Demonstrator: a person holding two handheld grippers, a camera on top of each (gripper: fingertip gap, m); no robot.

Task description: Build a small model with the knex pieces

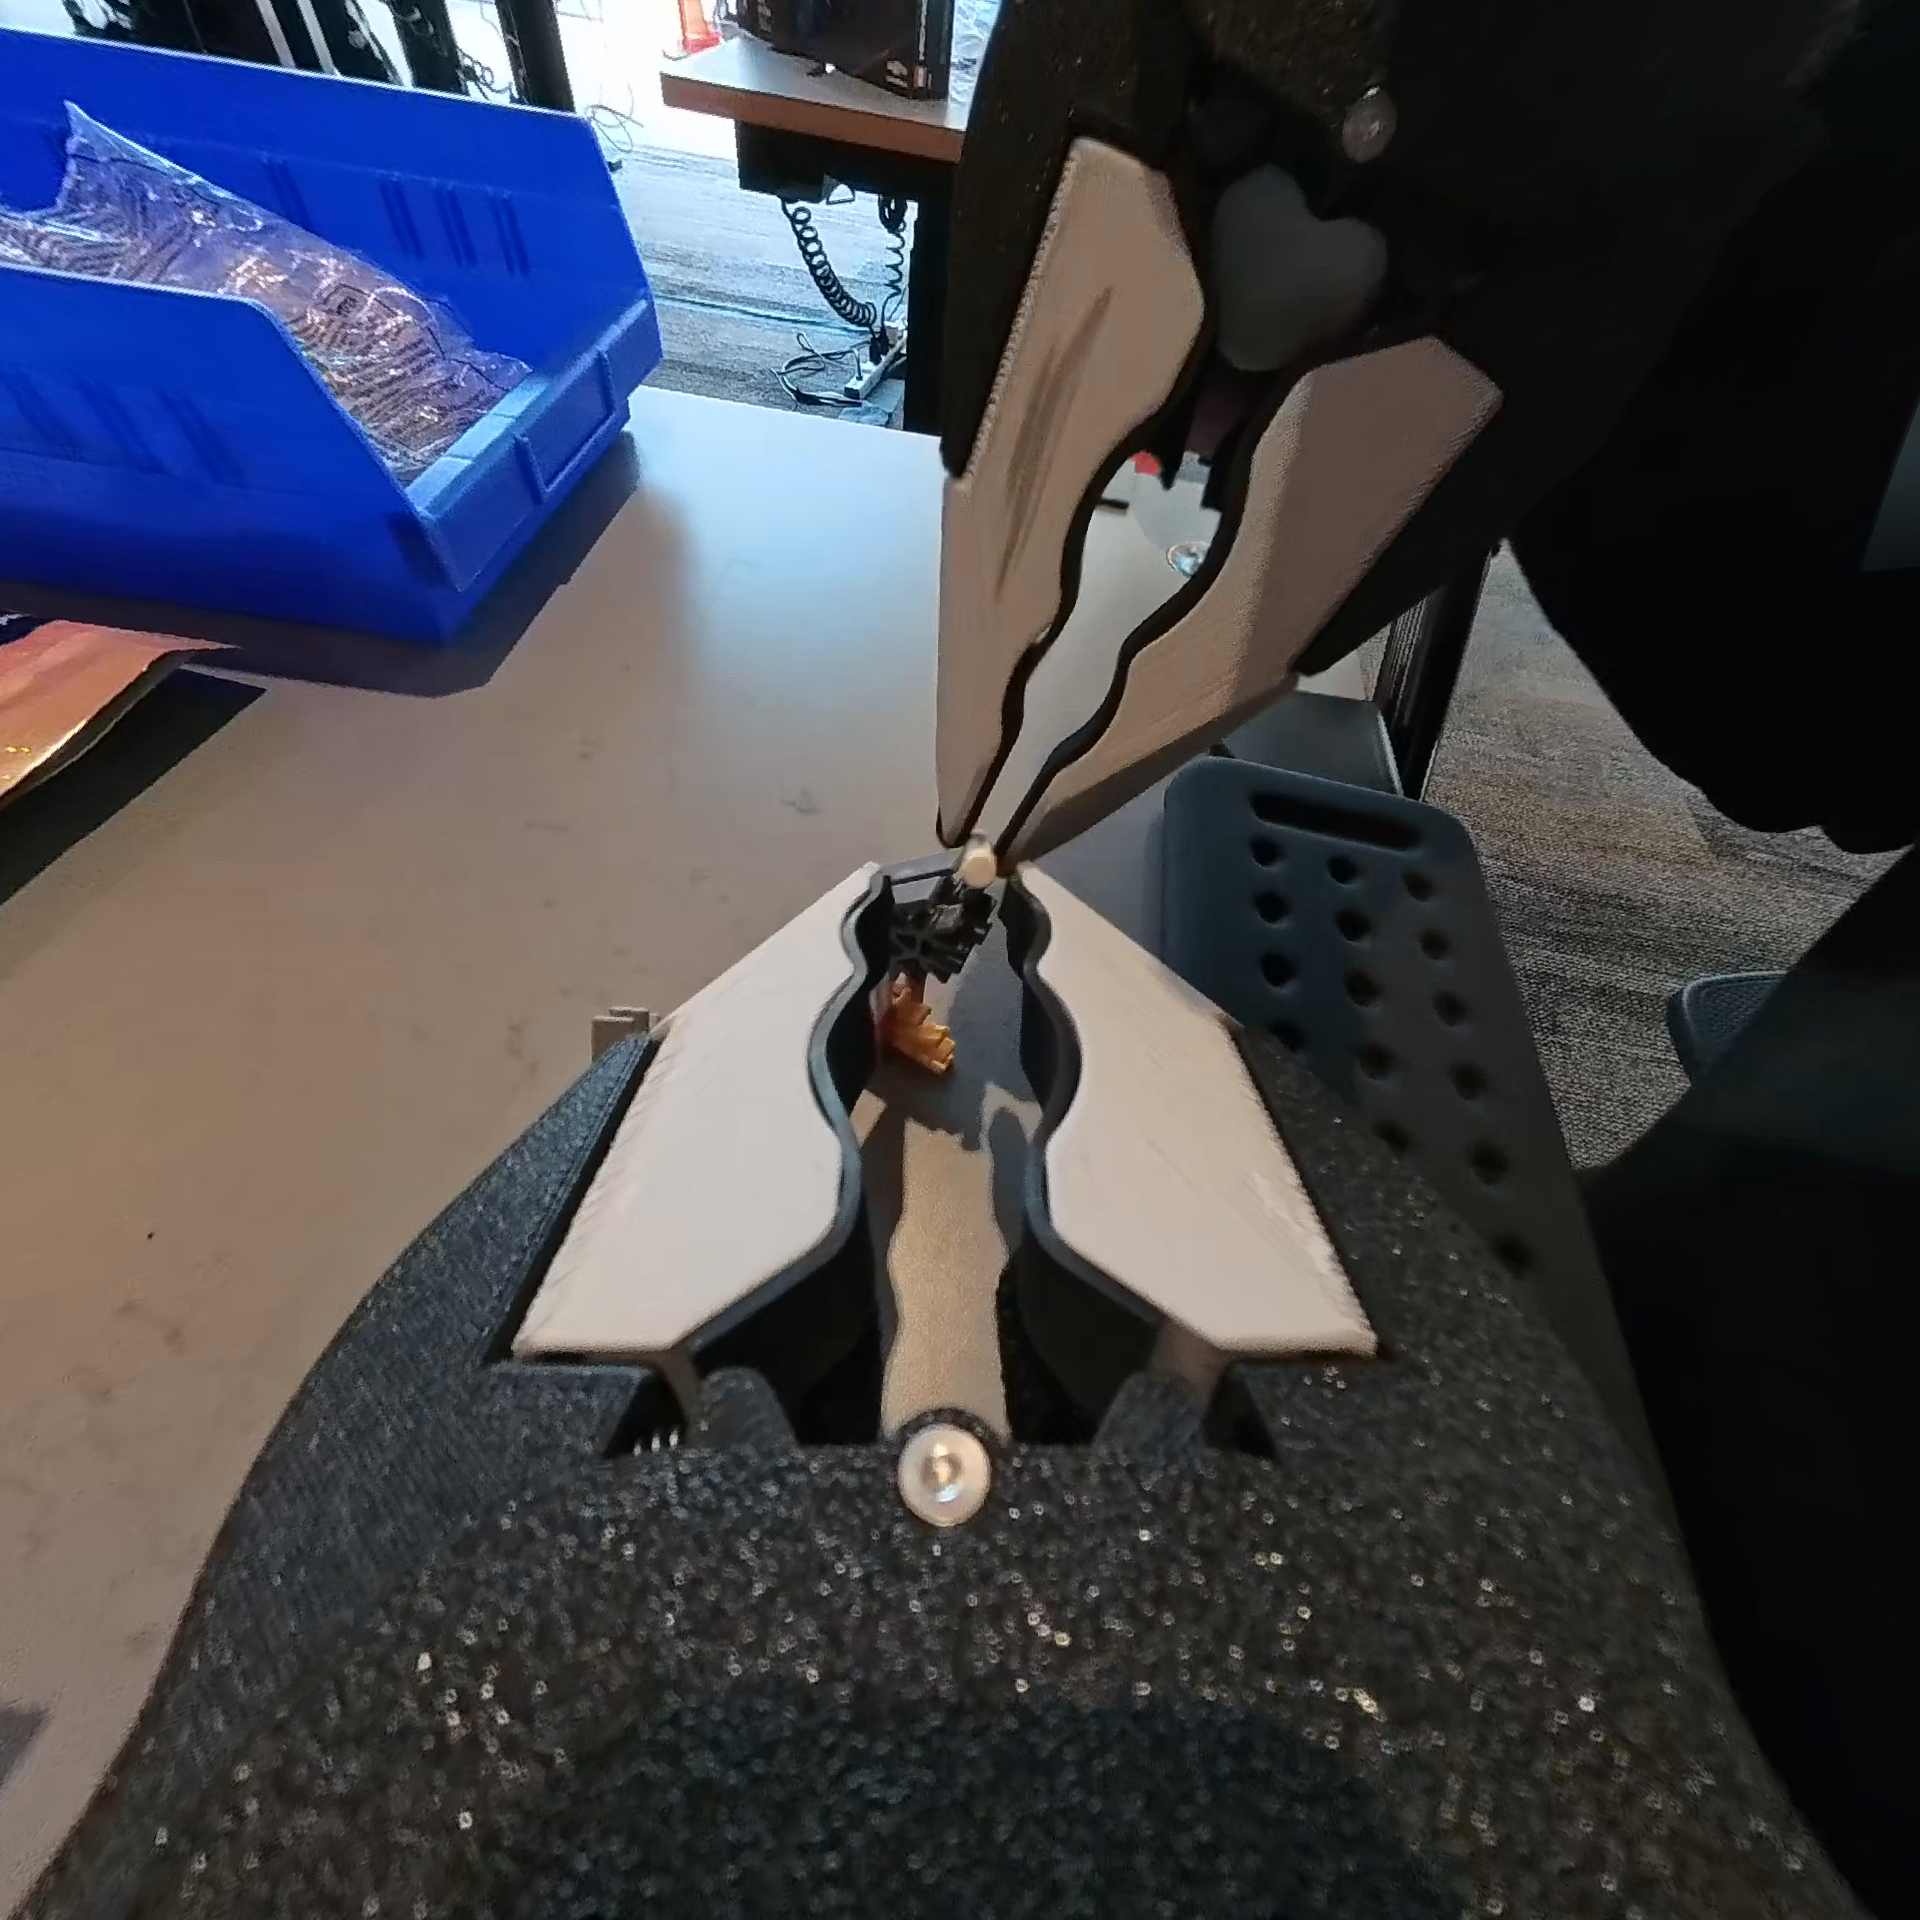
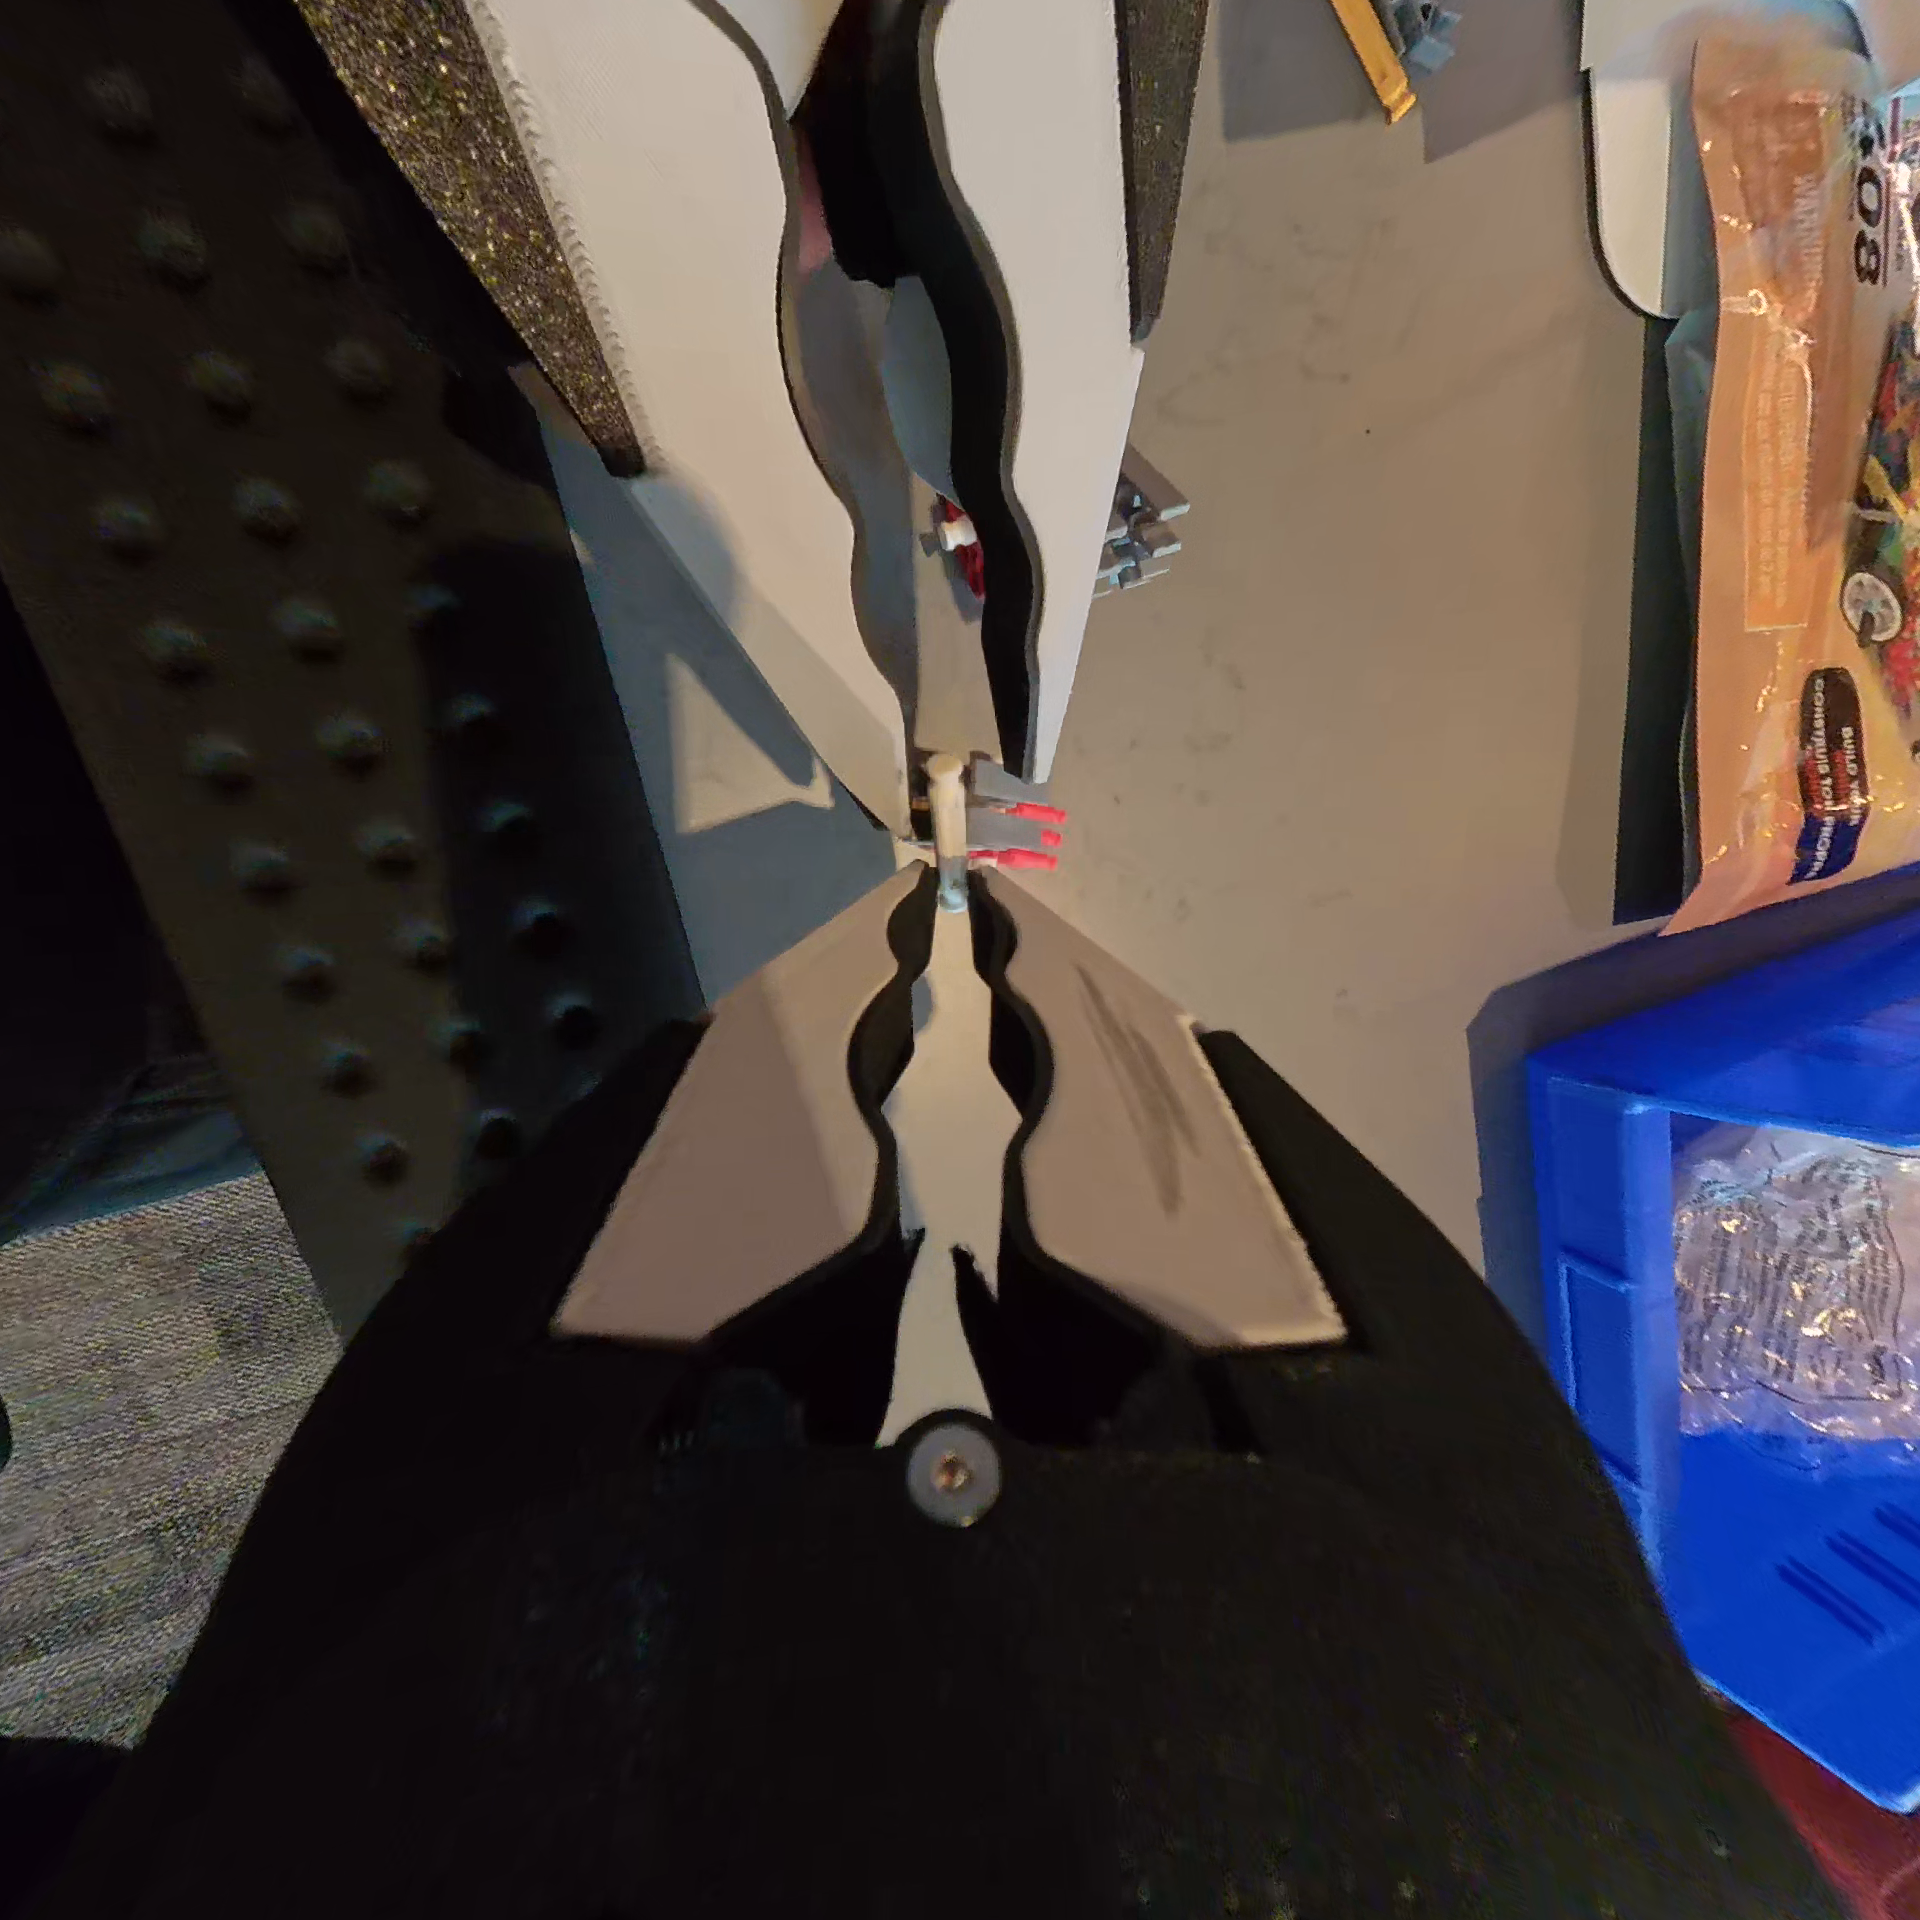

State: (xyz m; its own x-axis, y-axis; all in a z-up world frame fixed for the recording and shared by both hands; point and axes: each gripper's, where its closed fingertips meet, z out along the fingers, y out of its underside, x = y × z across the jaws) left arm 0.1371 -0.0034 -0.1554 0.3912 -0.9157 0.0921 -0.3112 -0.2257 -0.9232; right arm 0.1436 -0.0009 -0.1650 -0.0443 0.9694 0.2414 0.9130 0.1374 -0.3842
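Left gripper point(image 1: 940, 894): pinching small black-and-orange assembly point(image 1: 928, 966). Right gripper point(image 1: 982, 834), entering from 1 o'clock: closed on white peg point(image 1: 977, 862), tip touching assembly, seemingly not seated. Blue bin point(image 1: 312, 343) at 10 o'clock.

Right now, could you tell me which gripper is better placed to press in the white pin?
Probably right: the right gripper is shut on the white pin, while the left gripper holds the black assembly.

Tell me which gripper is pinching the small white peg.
The right gripper: its fingers close on the white peg. The left gripper instead clamps the black toy assembly.
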